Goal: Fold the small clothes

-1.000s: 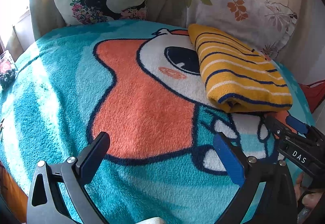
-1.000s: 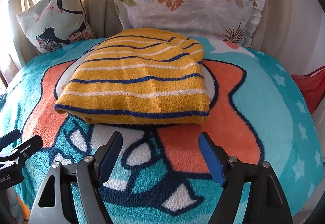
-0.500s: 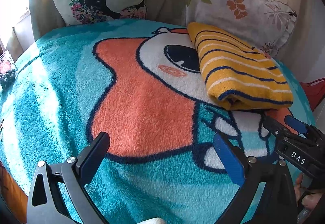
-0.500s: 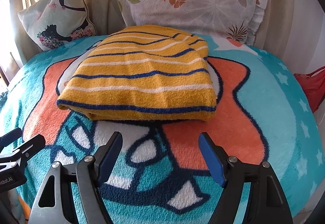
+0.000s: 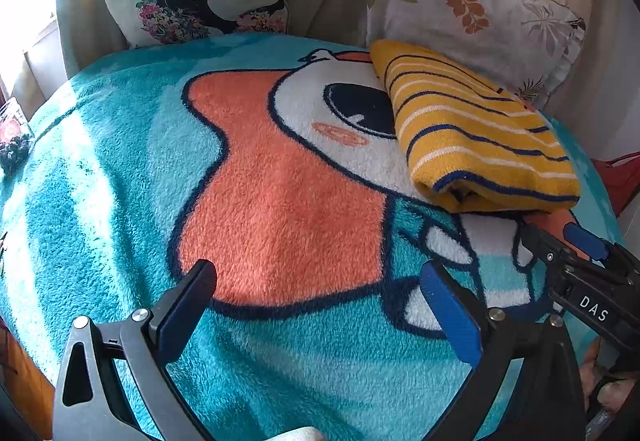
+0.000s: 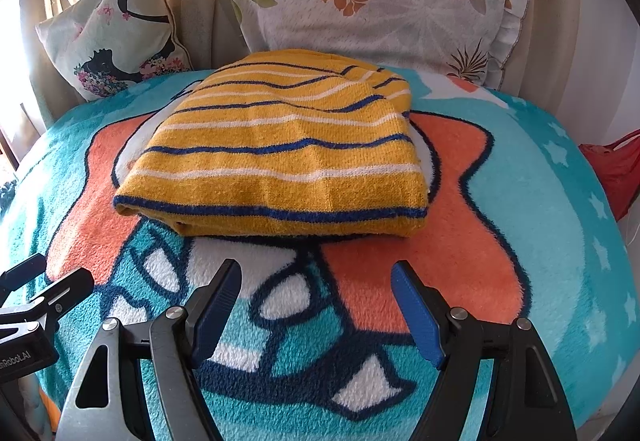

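A yellow knit garment with blue and white stripes (image 6: 280, 157) lies folded into a thick rectangle on a teal and orange cartoon fleece blanket (image 6: 520, 221). In the left wrist view the garment (image 5: 472, 129) lies at the far right. My right gripper (image 6: 316, 277) is open and empty, a short way in front of the garment's near folded edge. My left gripper (image 5: 316, 281) is open and empty over bare blanket (image 5: 280, 201), well left of the garment. The right gripper also shows at the right edge of the left wrist view (image 5: 560, 241).
A floral pillow with leaf print (image 6: 380, 9) stands right behind the garment. A cushion with a dark figure print (image 6: 108, 37) stands at the back left. Something red (image 6: 616, 169) lies off the blanket's right edge. Curtains hang behind.
The right gripper has drawn back slightly from the folded garment and risen a little. The left gripper has barely moved. Both stay open.
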A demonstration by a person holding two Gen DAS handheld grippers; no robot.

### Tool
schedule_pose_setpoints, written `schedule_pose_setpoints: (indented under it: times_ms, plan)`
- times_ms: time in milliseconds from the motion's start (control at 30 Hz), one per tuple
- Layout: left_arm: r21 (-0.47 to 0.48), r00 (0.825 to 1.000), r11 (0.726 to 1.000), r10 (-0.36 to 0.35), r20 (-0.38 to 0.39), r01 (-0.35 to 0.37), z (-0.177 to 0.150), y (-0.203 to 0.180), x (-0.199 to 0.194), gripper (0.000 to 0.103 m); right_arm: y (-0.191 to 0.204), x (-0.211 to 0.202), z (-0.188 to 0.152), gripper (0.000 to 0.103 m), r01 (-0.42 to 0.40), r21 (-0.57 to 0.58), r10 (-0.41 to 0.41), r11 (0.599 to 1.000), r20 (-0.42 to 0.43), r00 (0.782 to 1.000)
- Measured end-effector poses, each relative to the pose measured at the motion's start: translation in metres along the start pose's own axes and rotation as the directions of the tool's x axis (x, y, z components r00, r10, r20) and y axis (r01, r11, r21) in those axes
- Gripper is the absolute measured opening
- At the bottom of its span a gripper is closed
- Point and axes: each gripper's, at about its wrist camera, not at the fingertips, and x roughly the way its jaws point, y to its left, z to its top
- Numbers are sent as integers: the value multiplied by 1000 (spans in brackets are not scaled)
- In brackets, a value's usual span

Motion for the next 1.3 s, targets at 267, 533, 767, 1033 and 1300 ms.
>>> schedule_pose_setpoints:
  times_ms: [267, 533, 767, 1033, 1300]
  plan:
    - [5, 997, 1000, -11, 70, 11, 23, 0, -13, 101, 11, -21, 14, 81, 0, 30, -5, 1000, 170, 985]
    - [38, 1000, 999, 27, 10, -27, 20, -6, 15, 101, -42, 64, 56, 81, -61, 37, 63, 997, -45, 997]
    - [27, 998, 998, 55, -34, -54, 17, -1, 35, 101, -60, 31, 73, 81, -163, 123, 154, 979, 81, 985]
    - [54, 996, 995, 85, -24, -84, 17, -4, 40, 103, -76, 128, 150, 81, -159, 138, 168, 978, -55, 984]
    - [58, 996, 995, 87, -12, -86, 18, -4, 42, 103, -54, 46, 96, 82, -126, 86, 120, 988, 63, 991]
